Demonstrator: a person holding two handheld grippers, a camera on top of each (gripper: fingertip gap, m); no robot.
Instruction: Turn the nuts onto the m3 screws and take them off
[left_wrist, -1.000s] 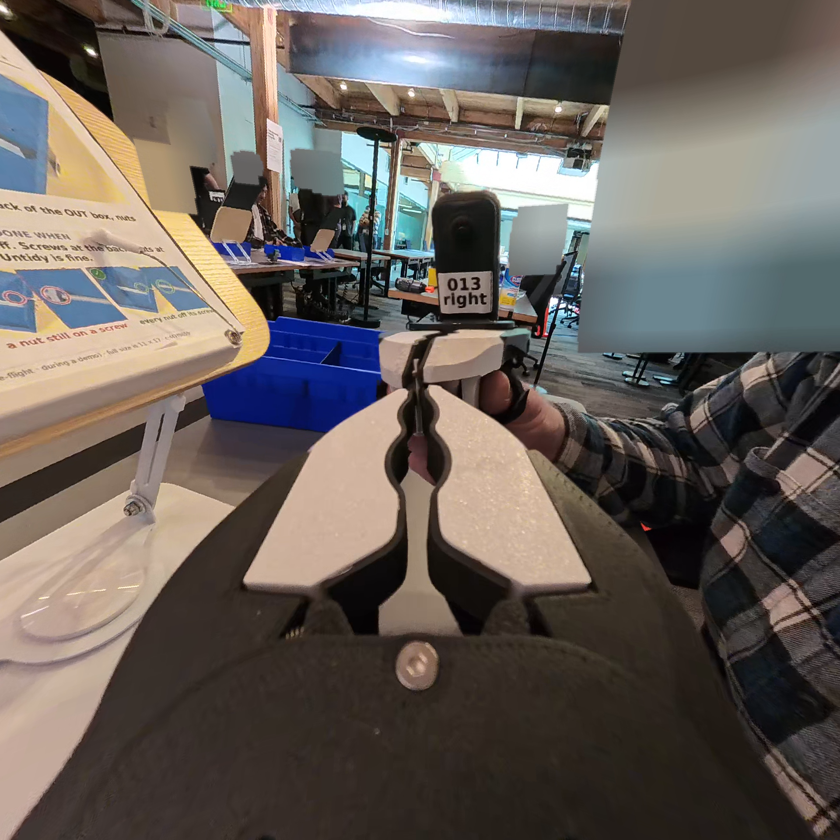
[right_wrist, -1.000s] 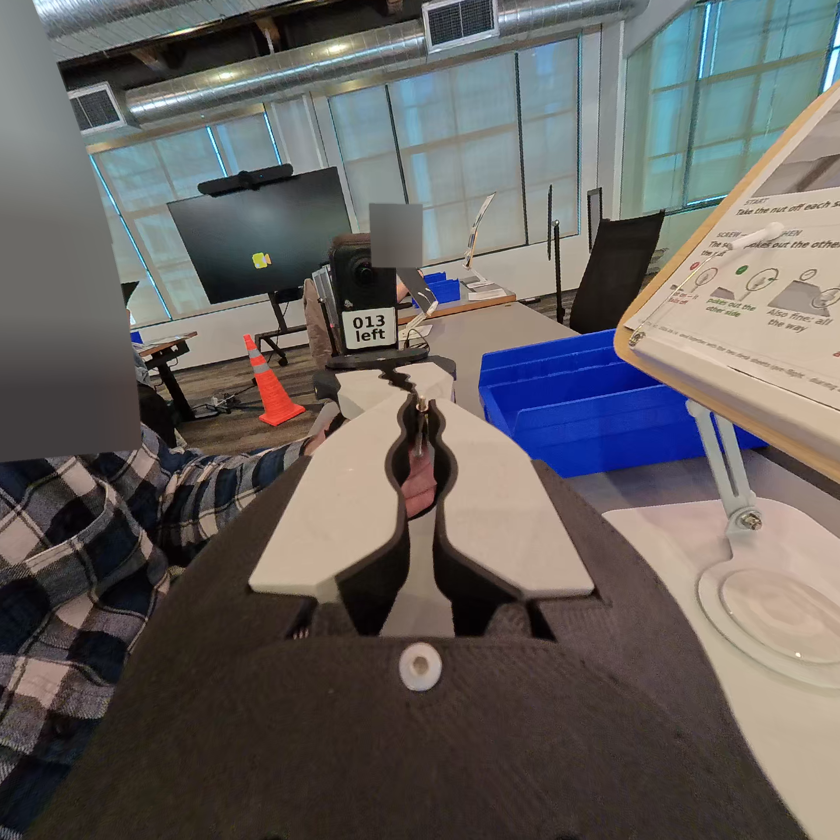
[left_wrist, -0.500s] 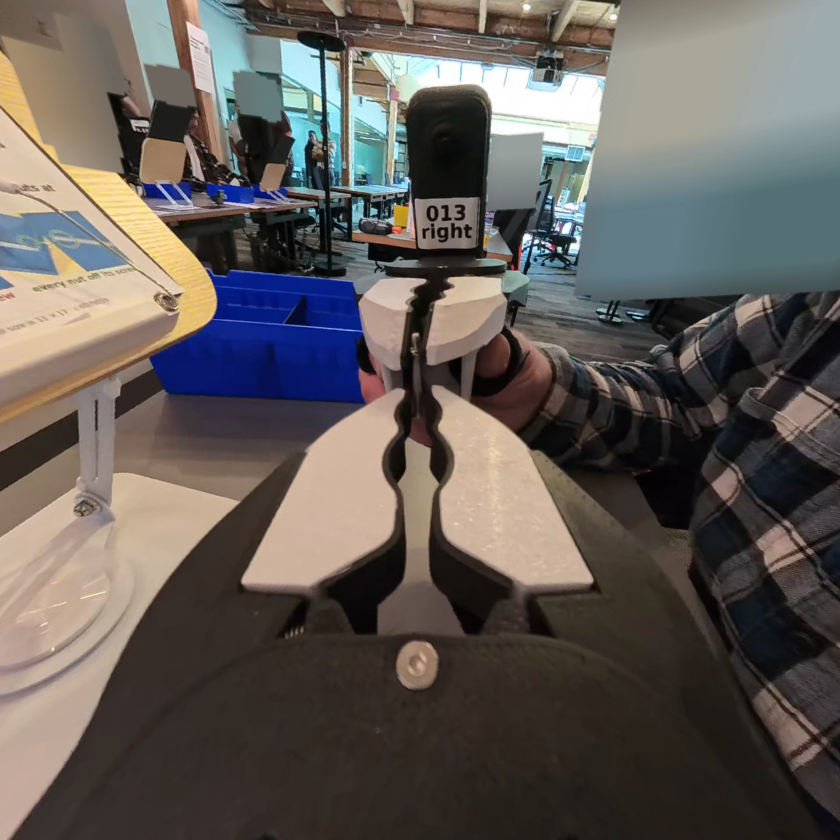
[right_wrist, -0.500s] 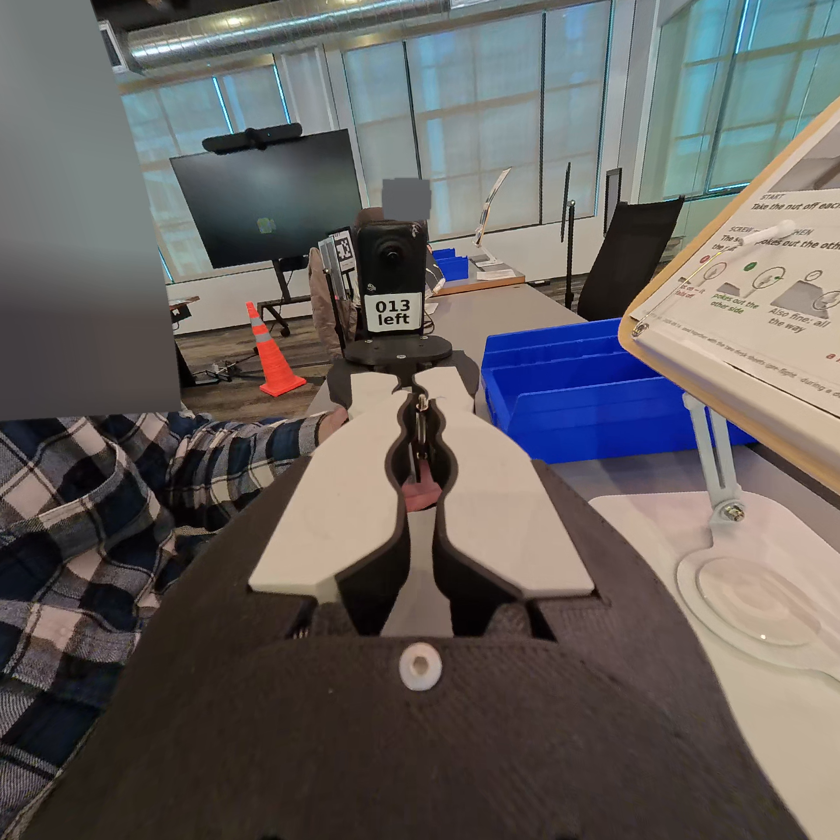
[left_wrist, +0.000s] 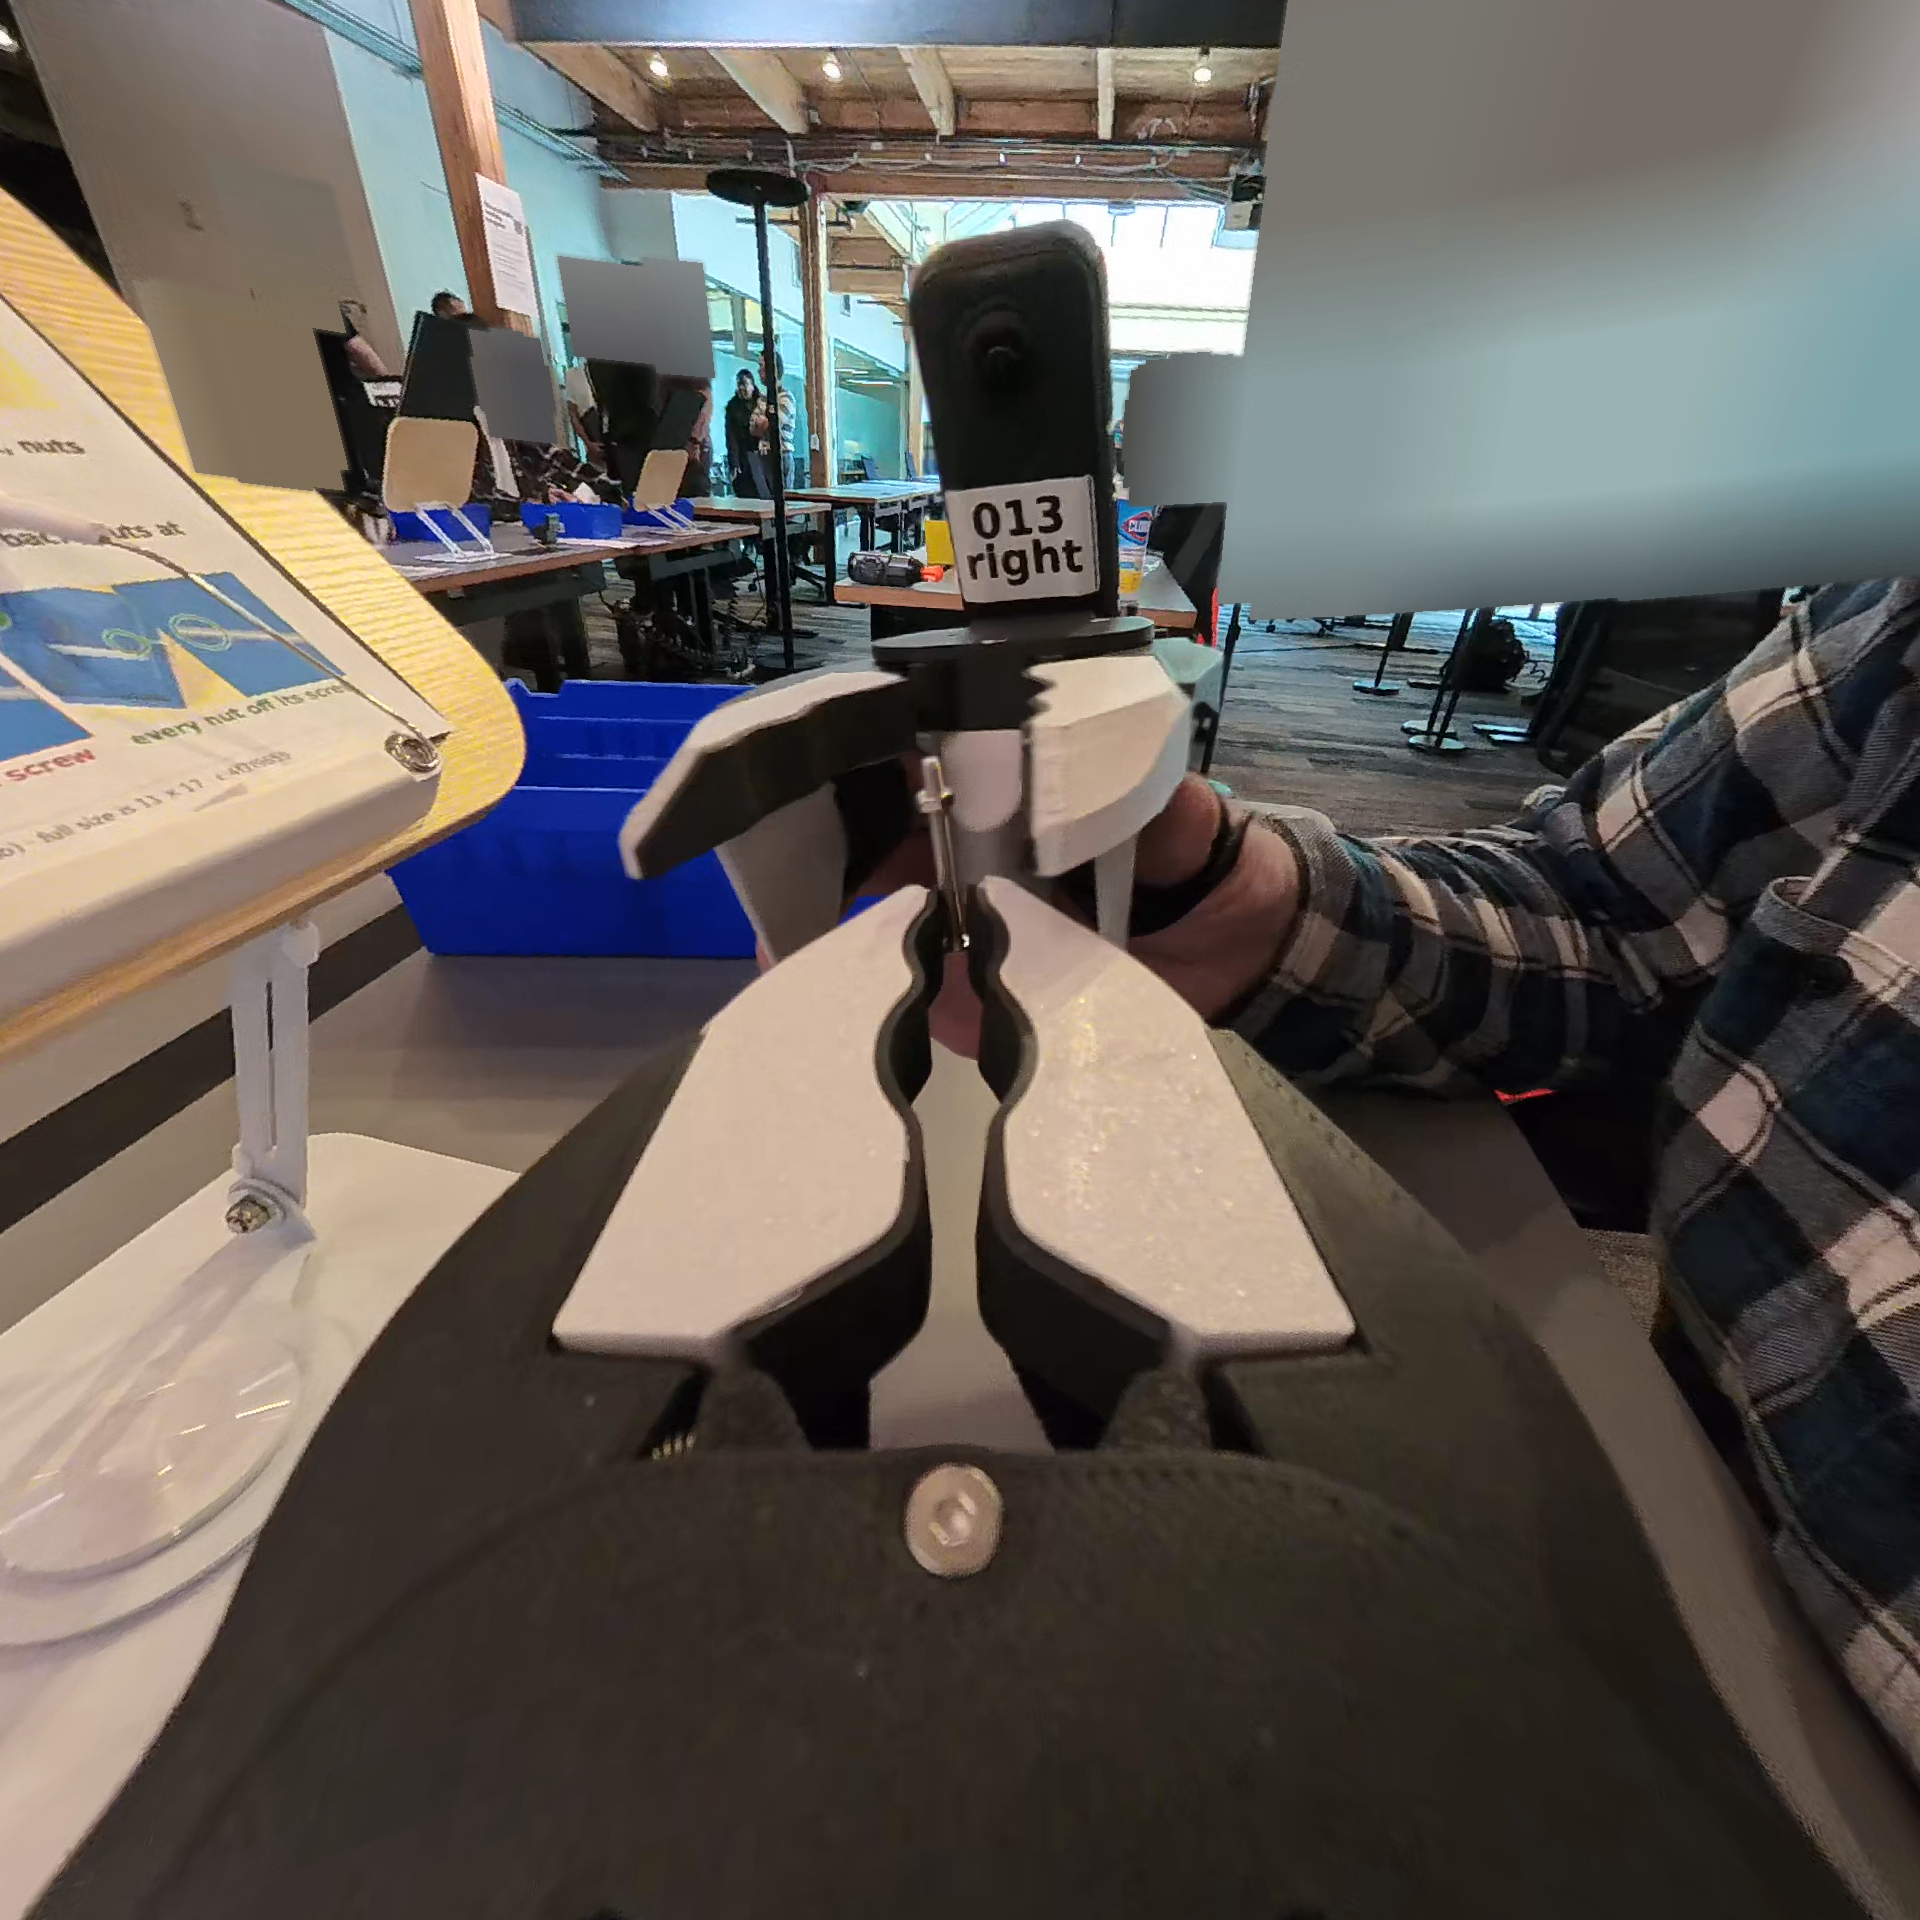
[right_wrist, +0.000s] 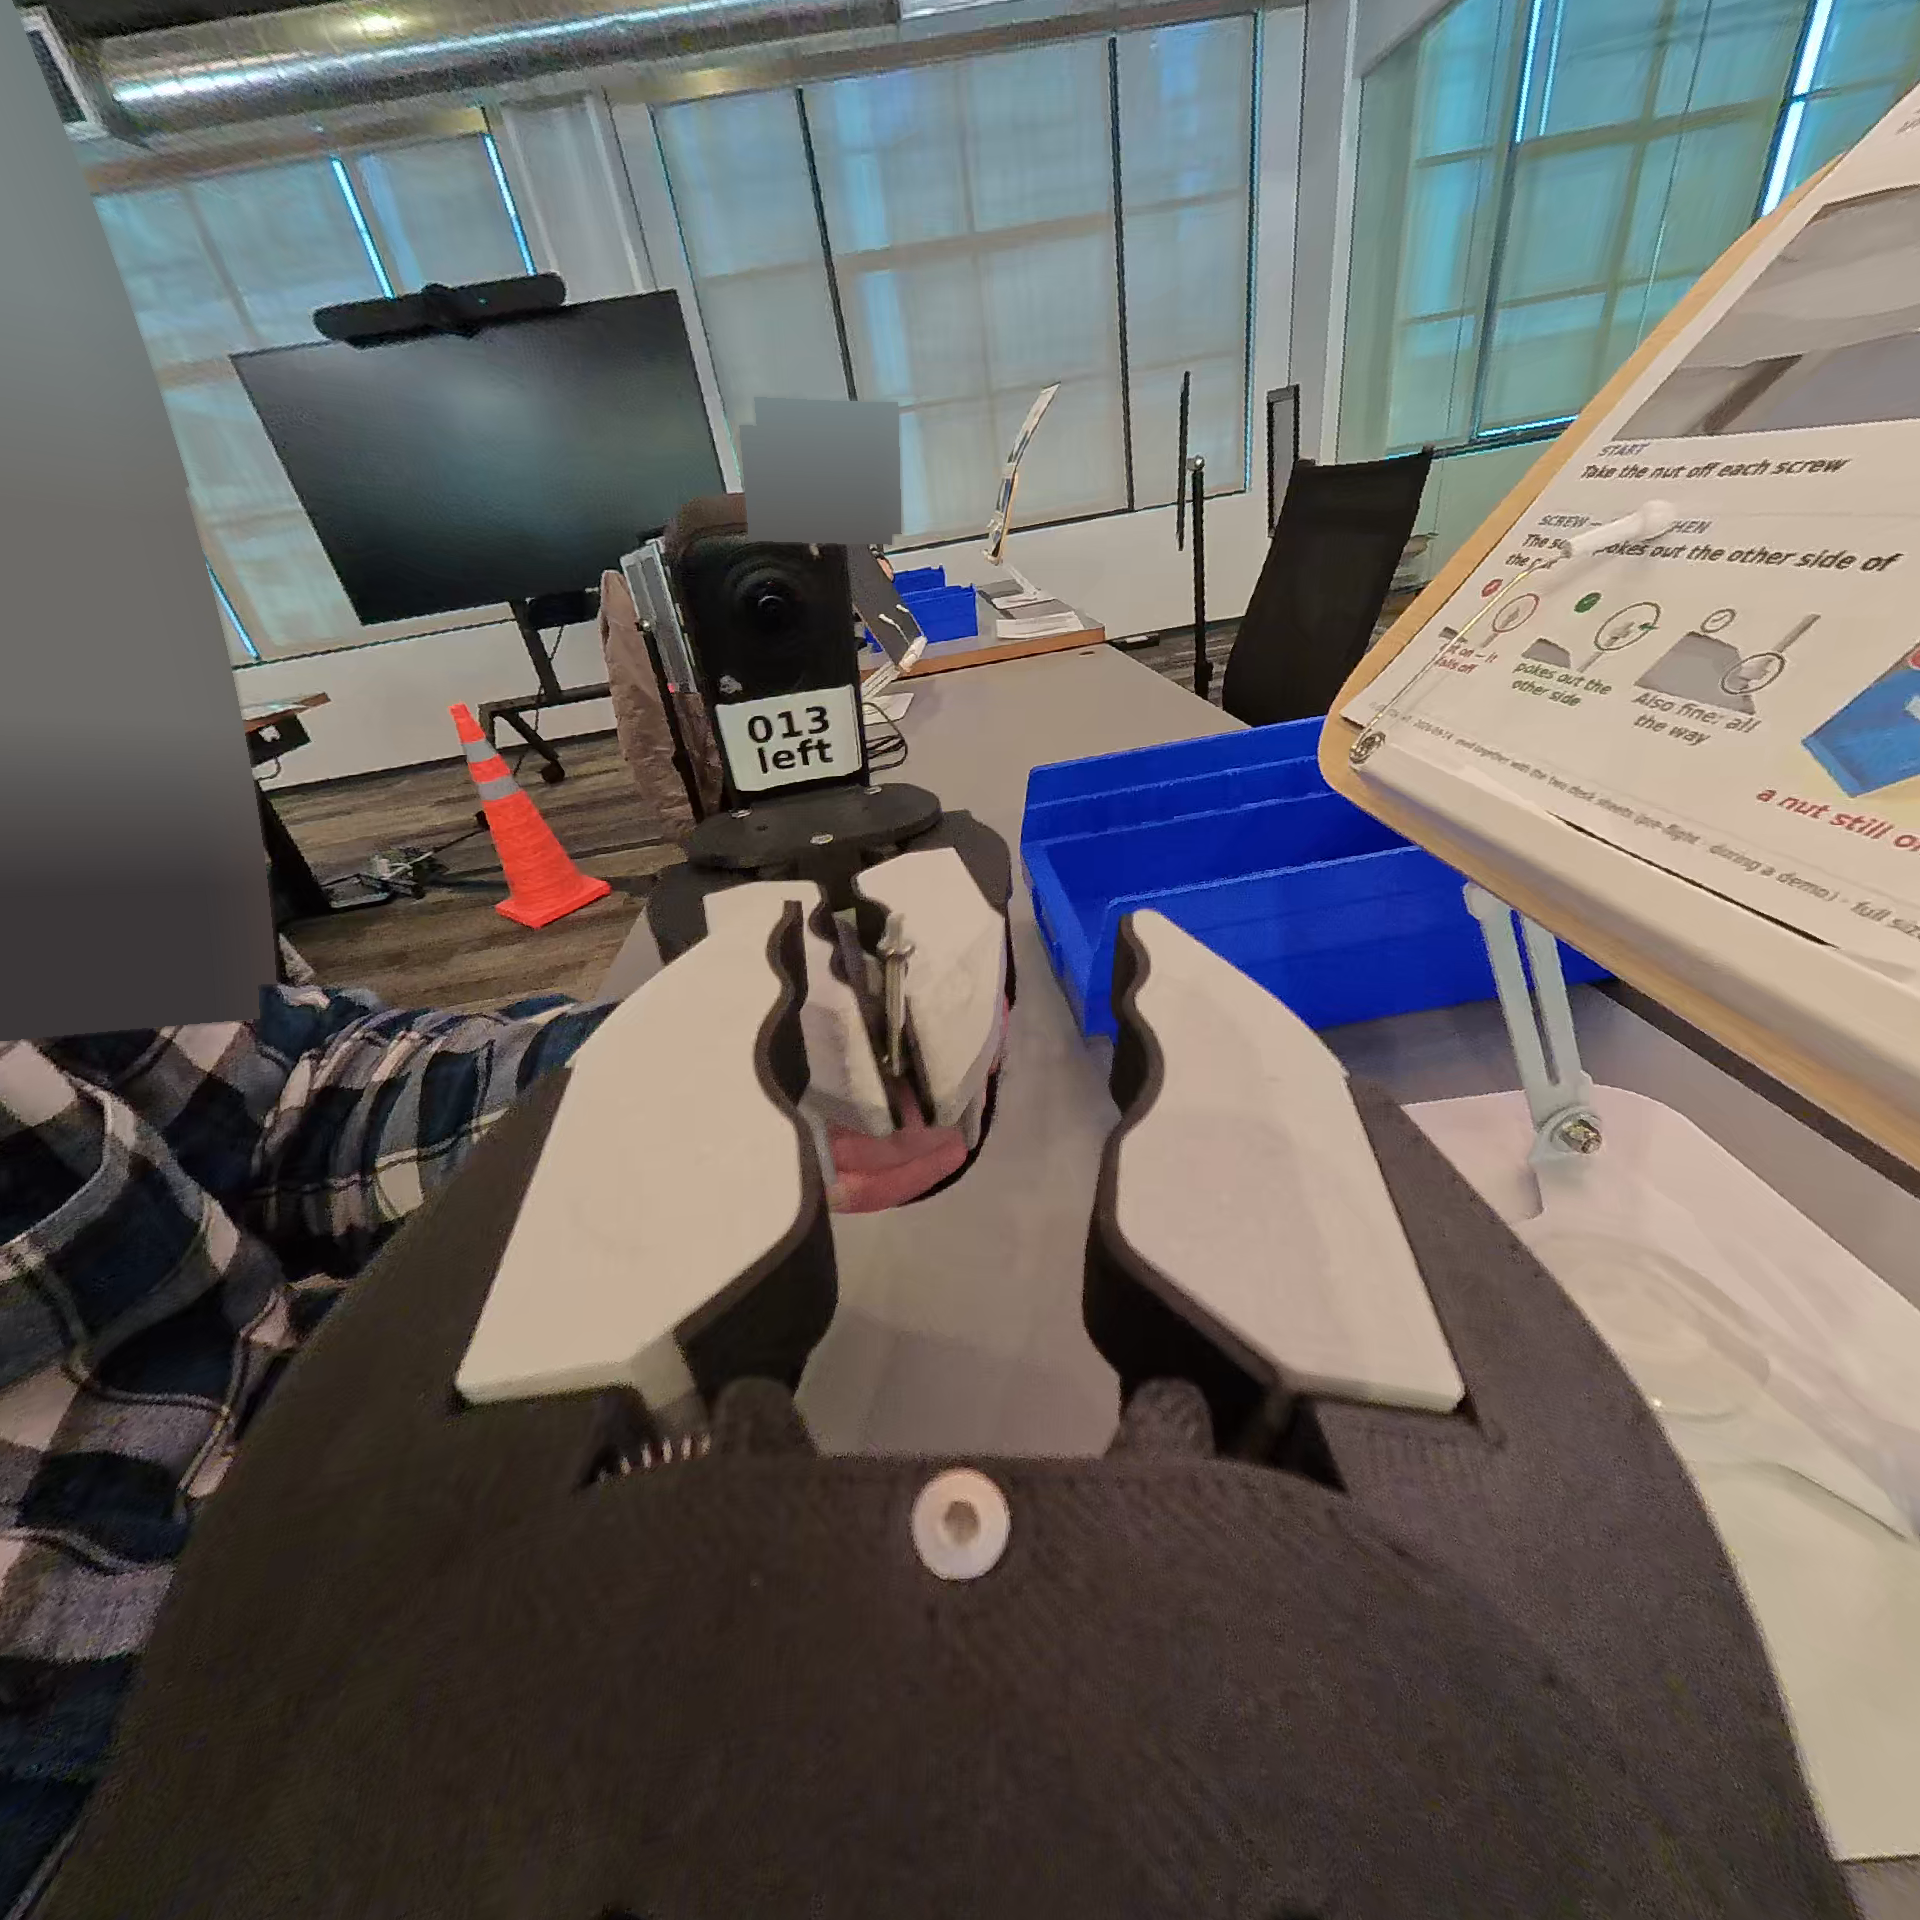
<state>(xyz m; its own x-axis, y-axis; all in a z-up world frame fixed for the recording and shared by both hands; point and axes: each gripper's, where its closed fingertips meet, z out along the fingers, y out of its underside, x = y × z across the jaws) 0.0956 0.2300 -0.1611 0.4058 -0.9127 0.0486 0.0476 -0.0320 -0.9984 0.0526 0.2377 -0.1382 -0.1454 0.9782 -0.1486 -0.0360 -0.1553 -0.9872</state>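
My left gripper (left_wrist: 951, 906) is shut on the lower end of a thin metal screw (left_wrist: 940, 831), which stands up from the fingertips with a wider piece at its top. My right gripper (right_wrist: 951, 992) faces it and is open wide. Its fingers (left_wrist: 769, 753) stand on either side of the screw's top without touching it. In the right wrist view the left gripper (right_wrist: 891, 1044) shows straight ahead, between my open fingers (right_wrist: 1195, 1049), still clamped on the screw (right_wrist: 891, 987). Both grippers are held above a grey table (left_wrist: 540, 1029).
A blue divided bin (left_wrist: 582, 831) stands on the table behind the grippers; it also shows in the right wrist view (right_wrist: 1299, 883). An instruction board (left_wrist: 208, 675) on a white stand (left_wrist: 265, 1091) with a white base (right_wrist: 1662, 1299) is close beside them. A person's plaid sleeve (left_wrist: 1558, 935) is on the other side. Left and right tips are no more than a few centimetres apart.
My right gripper was shut on the screw together with the left one; it has opened wide and let go. My left gripper keeps its hold on the screw.
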